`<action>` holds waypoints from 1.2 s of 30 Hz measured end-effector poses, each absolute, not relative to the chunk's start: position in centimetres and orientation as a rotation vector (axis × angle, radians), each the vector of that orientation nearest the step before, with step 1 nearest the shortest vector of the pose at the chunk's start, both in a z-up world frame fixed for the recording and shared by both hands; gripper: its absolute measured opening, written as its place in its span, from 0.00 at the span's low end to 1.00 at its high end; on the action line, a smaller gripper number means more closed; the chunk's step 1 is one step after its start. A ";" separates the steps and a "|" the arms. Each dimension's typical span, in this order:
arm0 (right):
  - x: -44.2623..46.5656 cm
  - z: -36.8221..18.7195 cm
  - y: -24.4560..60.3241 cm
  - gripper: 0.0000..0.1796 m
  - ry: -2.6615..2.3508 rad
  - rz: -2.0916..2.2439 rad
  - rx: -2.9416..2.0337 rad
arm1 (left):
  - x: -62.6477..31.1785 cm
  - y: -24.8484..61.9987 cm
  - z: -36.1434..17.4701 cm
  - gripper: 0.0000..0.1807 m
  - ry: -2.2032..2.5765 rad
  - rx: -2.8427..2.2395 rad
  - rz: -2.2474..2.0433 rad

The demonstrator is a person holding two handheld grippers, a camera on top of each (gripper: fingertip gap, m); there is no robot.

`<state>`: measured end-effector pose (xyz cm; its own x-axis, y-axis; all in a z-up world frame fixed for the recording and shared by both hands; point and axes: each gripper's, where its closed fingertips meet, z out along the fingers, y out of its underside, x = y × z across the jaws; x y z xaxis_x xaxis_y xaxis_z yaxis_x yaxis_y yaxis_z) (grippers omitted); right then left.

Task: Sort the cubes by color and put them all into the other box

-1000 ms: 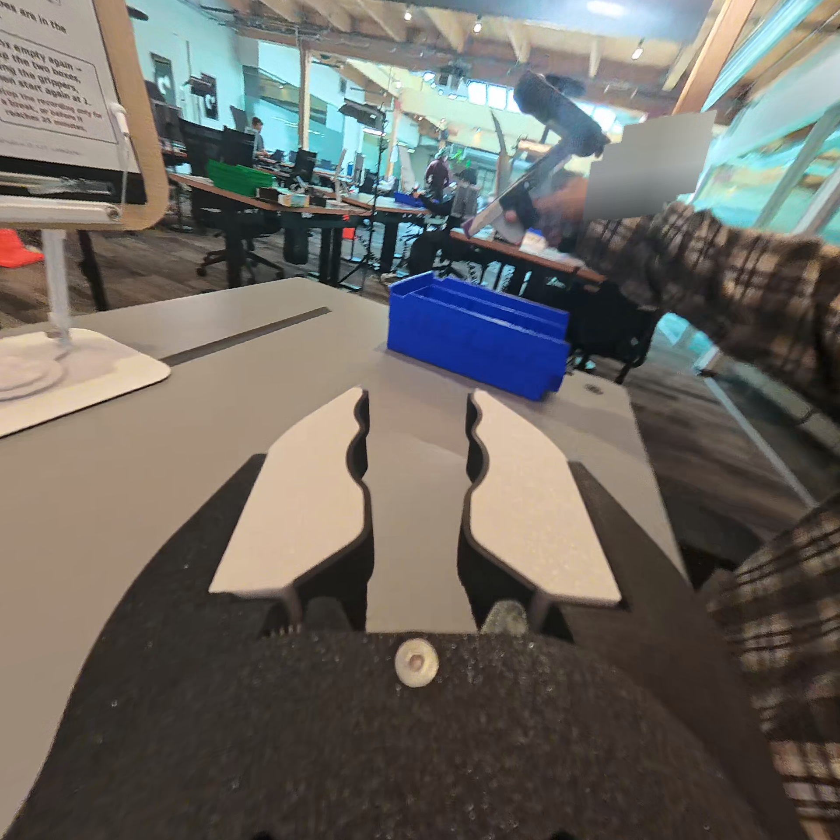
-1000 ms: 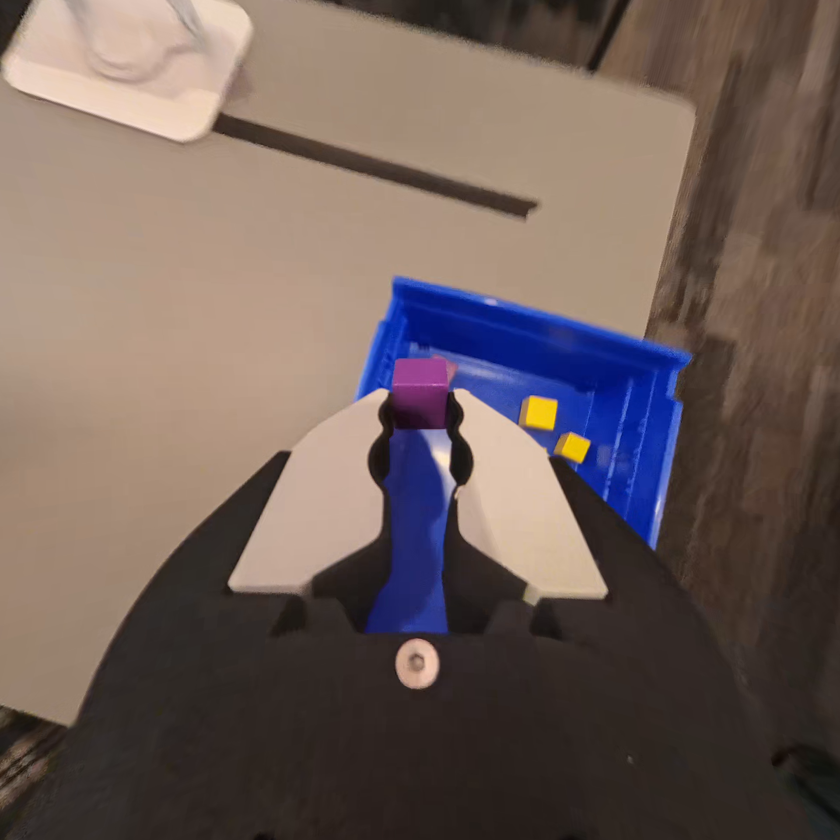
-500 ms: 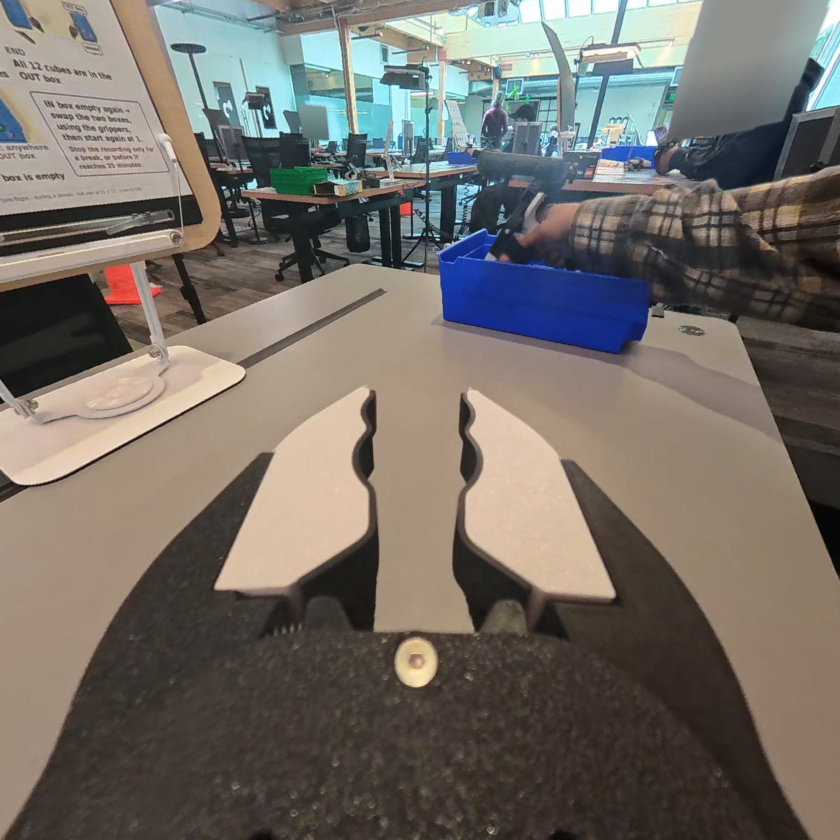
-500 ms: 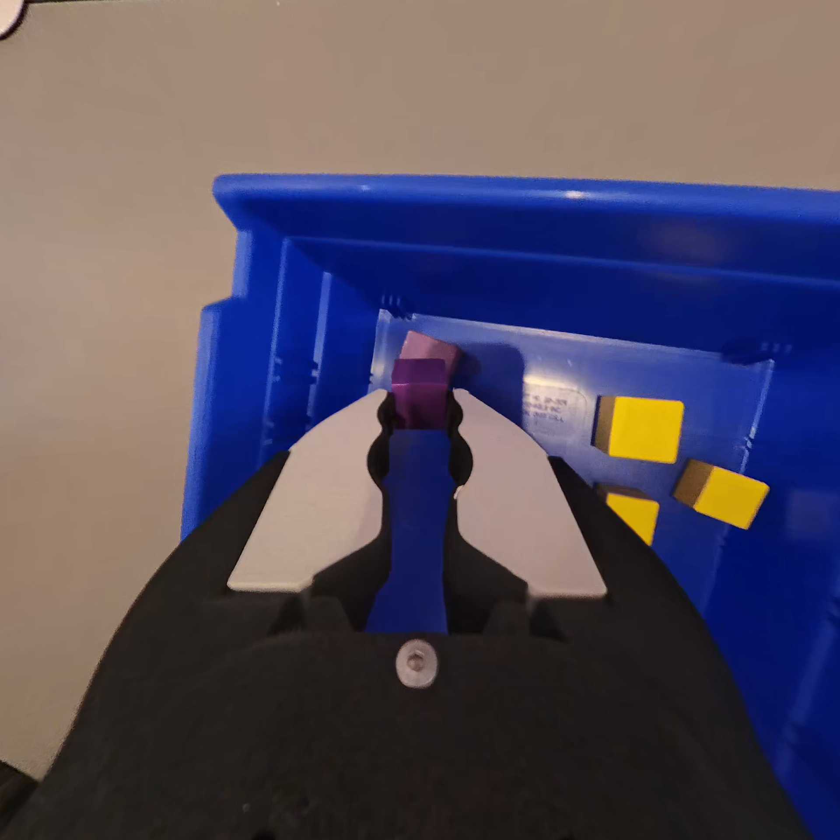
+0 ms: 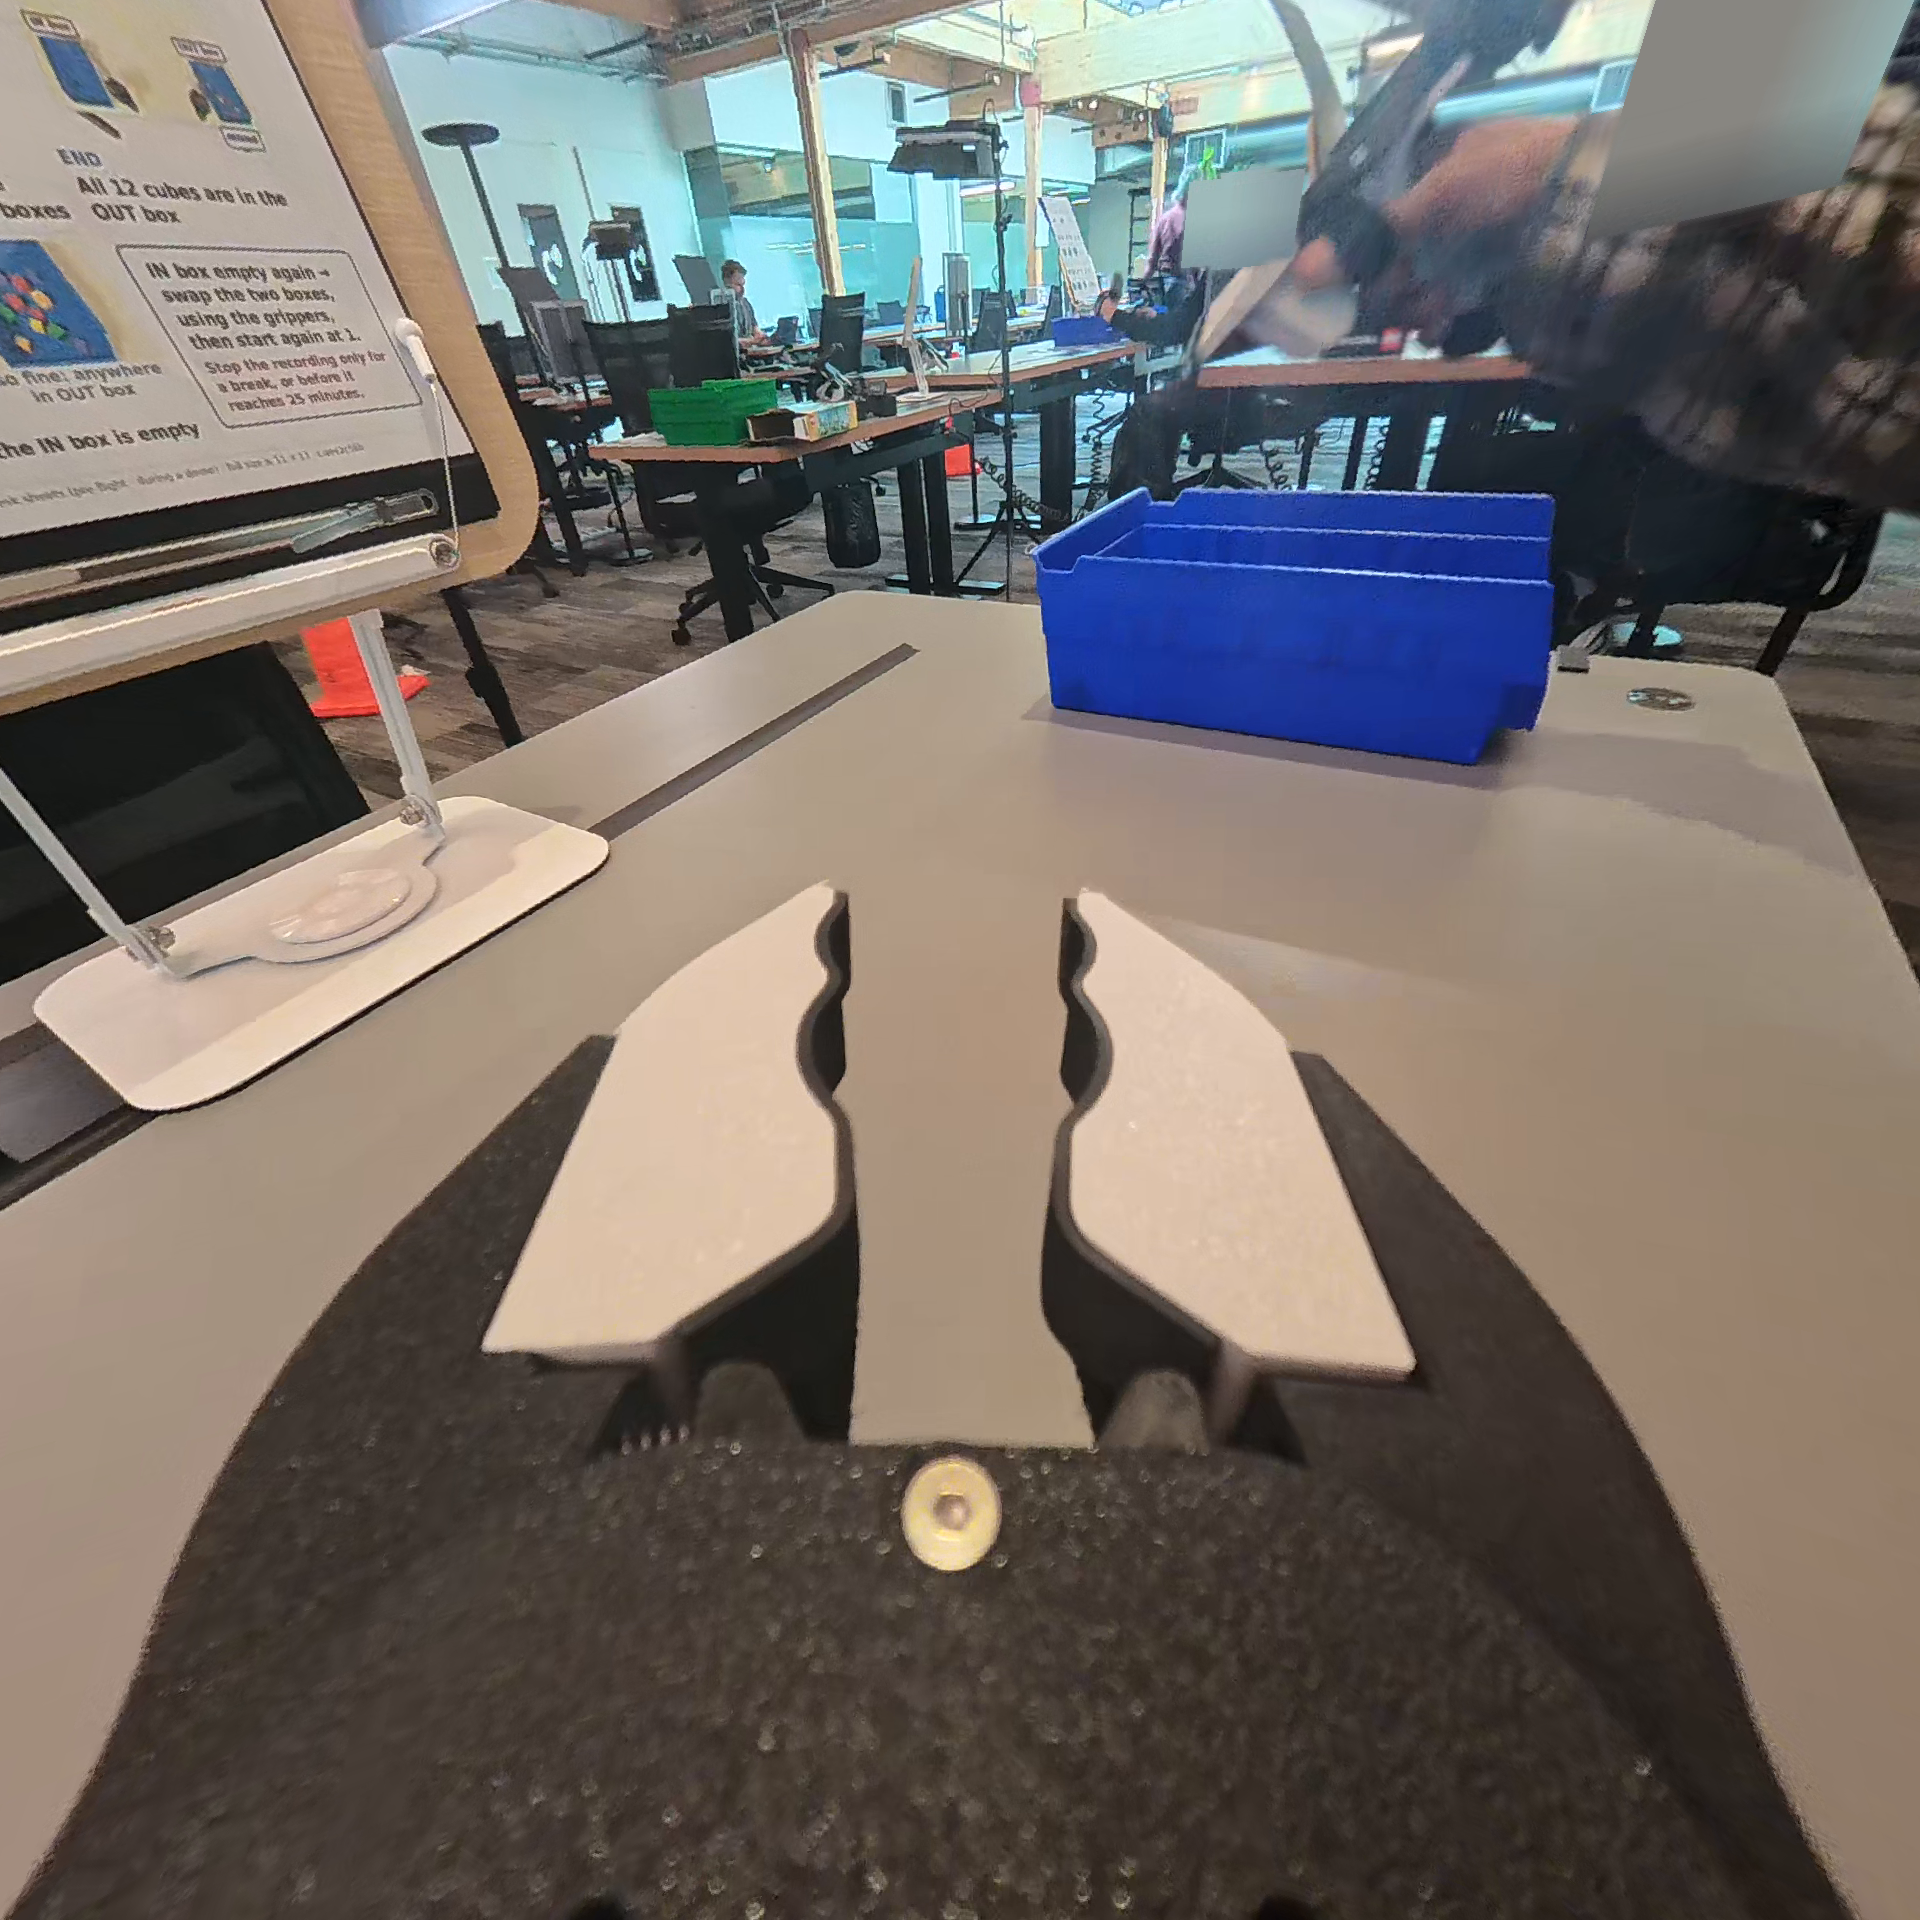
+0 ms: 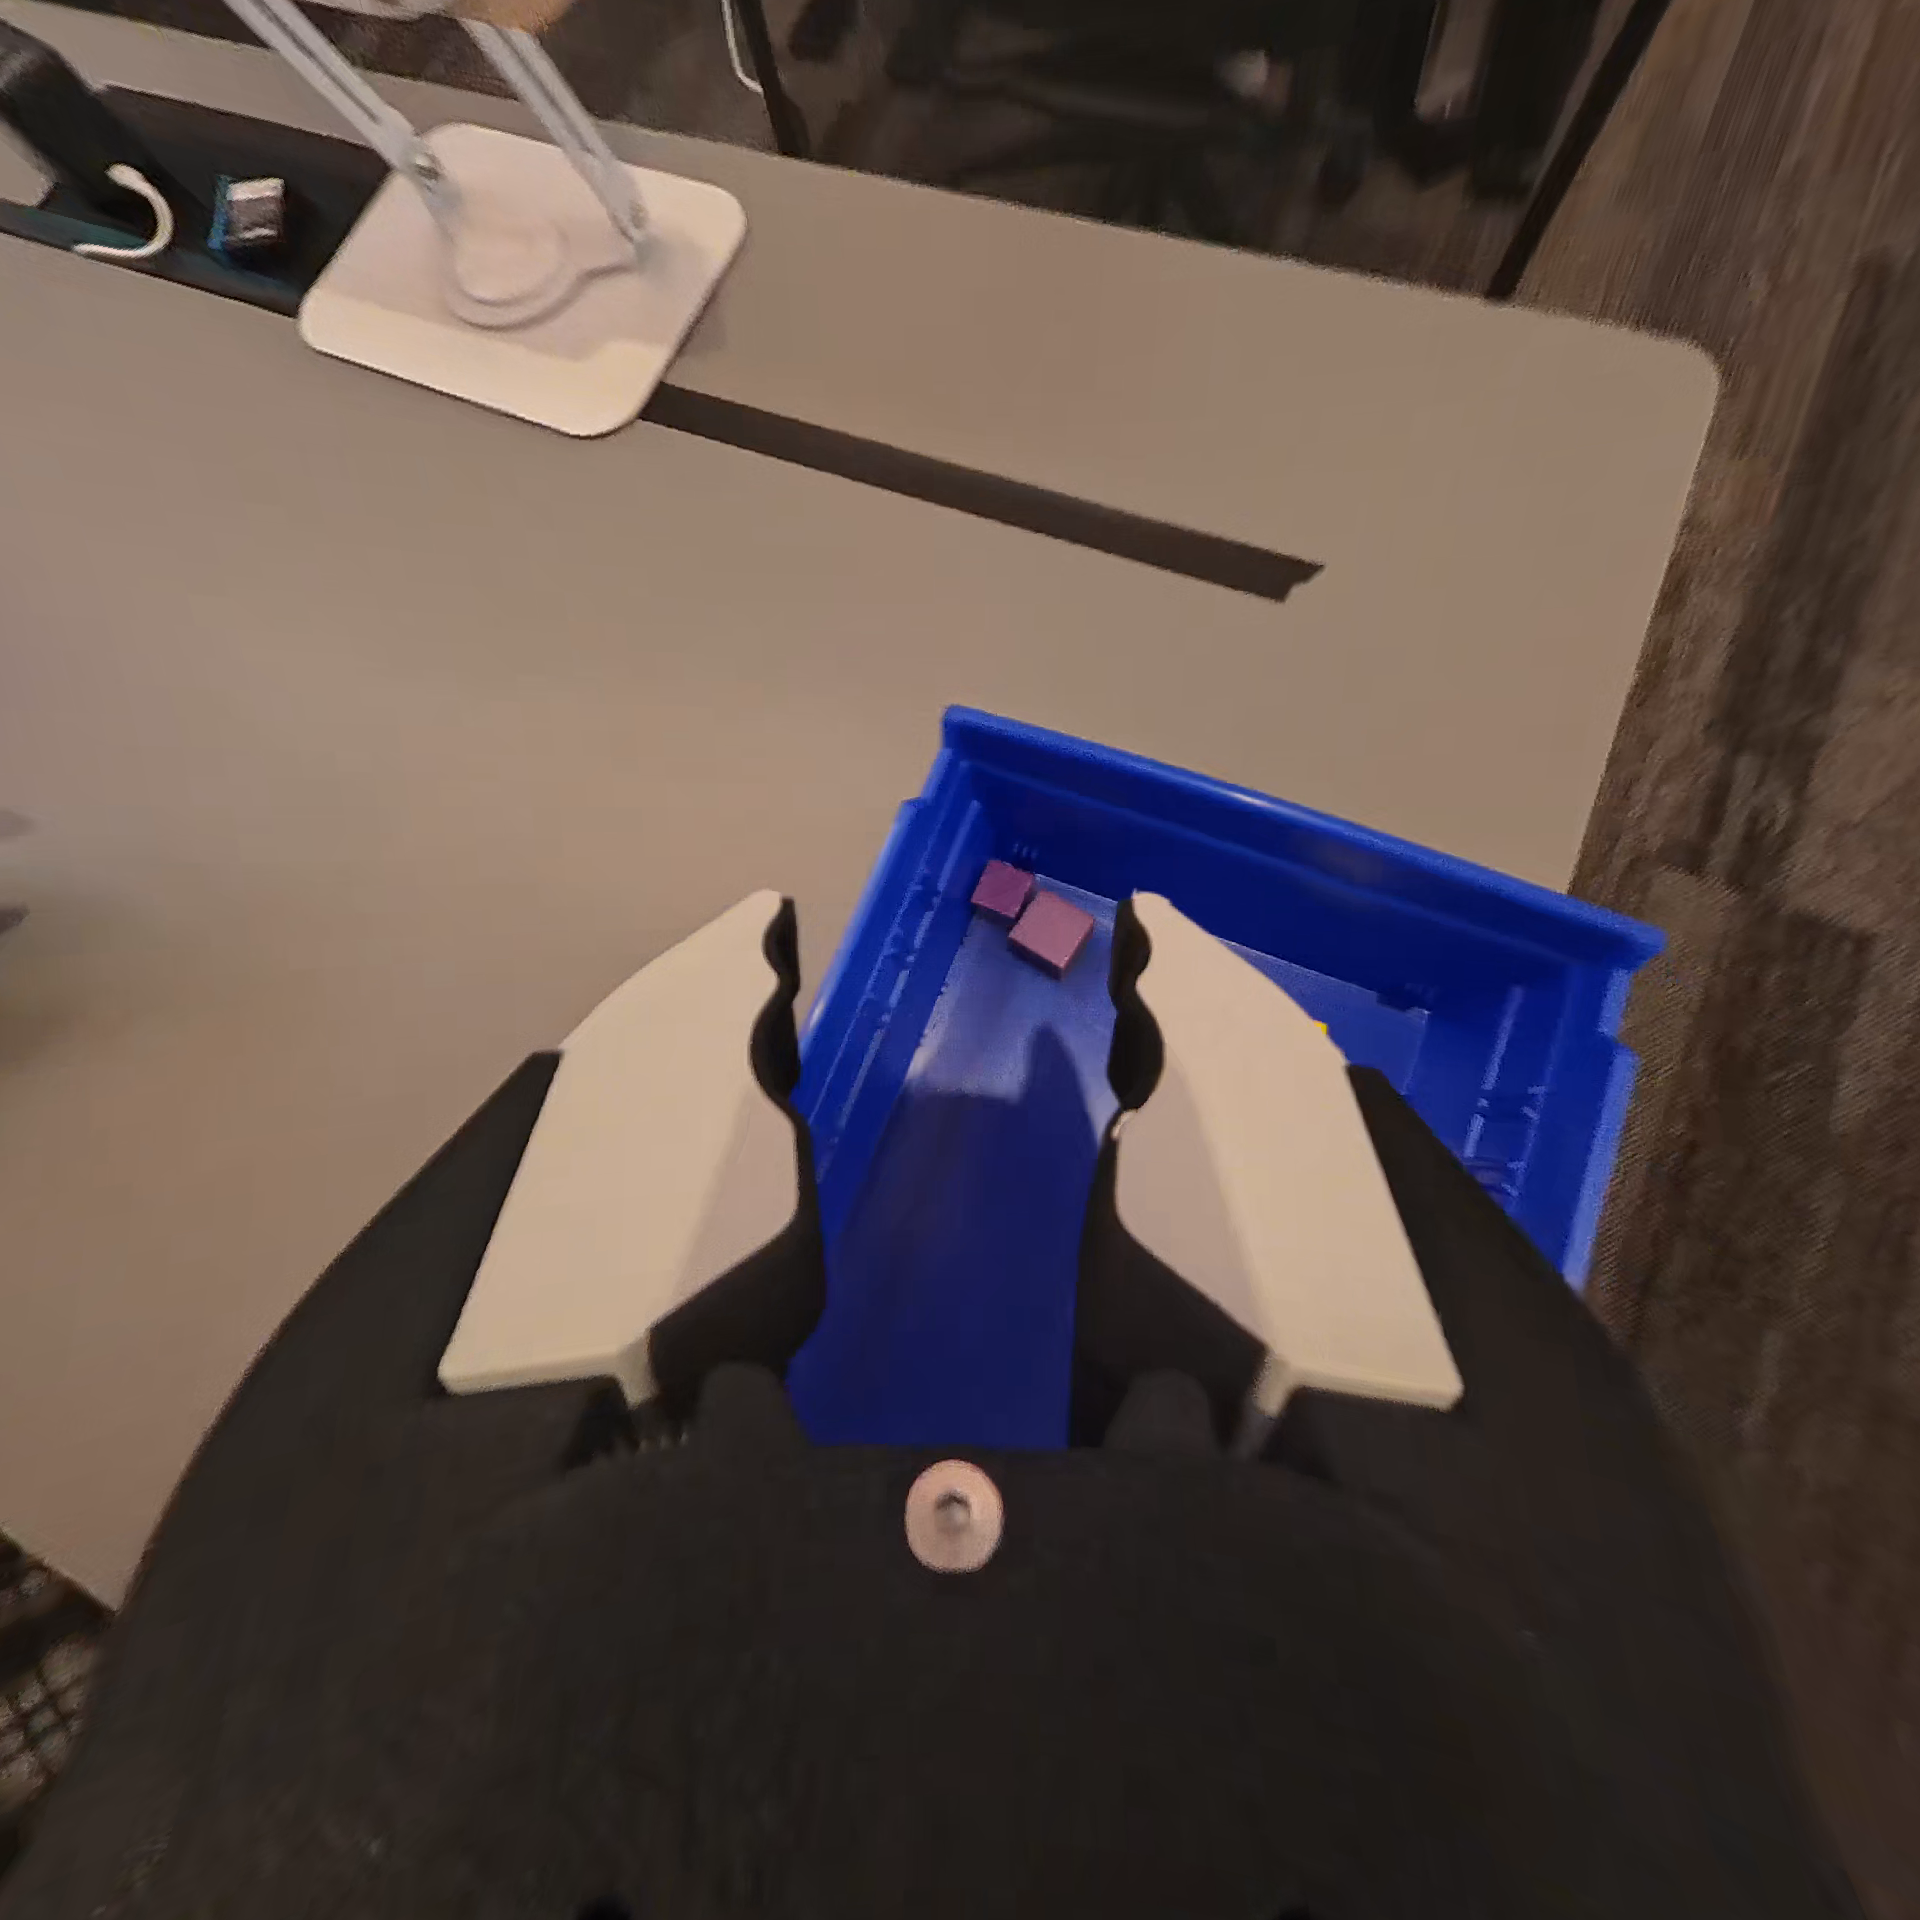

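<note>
Right gripper (image 6: pixel 951 914) gapes empty above blue box (image 6: pixel 1288 821); its finger hides most yellow cubes (image 6: pixel 1322 1029).

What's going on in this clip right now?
A person is sorting cubes into a blue box with two handheld grippers. The right gripper hangs open and empty above the box, where two purple cubes lie together in one corner. The left gripper is open over the grey table, holding nothing.

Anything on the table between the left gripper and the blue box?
Nothing: in the left wrist view, only bare grey table lies between the left gripper and the blue box.
</note>
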<state>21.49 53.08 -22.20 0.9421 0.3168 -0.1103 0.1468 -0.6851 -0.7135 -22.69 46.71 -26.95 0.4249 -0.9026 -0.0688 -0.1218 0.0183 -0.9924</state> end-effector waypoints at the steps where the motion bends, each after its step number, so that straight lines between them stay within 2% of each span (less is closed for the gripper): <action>1: 21.1 -21.2 52.0 0.33 -0.360 0.270 -2.307 | -22.7 46.8 -26.9 0.21 0.972 -1.441 -0.785; 4: 20.1 -19.7 48.6 0.36 -0.462 0.181 -2.260 | -23.2 47.3 -26.7 0.22 0.958 -1.458 -0.752; 8: 19.2 -21.1 43.9 0.43 -0.525 0.067 -2.239 | -23.8 47.6 -26.3 0.22 0.923 -1.483 -0.747; 14: 18.3 -24.0 39.3 0.42 -0.478 0.015 -2.172 | -25.3 47.6 -26.0 0.23 0.905 -1.543 -0.701; 19: 15.2 -24.5 38.3 0.42 -0.500 0.079 -2.136 | -28.4 47.6 -23.4 0.24 0.873 -1.581 -0.716; 26: 8.9 -26.1 39.2 0.42 -0.614 0.129 -2.105 | -43.6 49.2 -18.6 0.25 0.813 -1.704 -0.420; 31: 5.6 -26.7 40.8 0.42 -0.637 0.163 -2.115 | -55.5 49.5 -20.0 0.27 0.803 -1.927 -0.227; 36: 3.2 -26.3 42.4 0.42 -0.628 0.189 -2.133 | -62.7 48.5 -22.3 0.29 0.826 -2.033 -0.153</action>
<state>3.19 42.41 -26.27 0.8608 0.5006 0.0917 0.3672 -0.4862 -0.7930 -62.73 48.49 -22.29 0.7681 -0.6077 -0.2017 -0.4951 -0.3639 -0.7890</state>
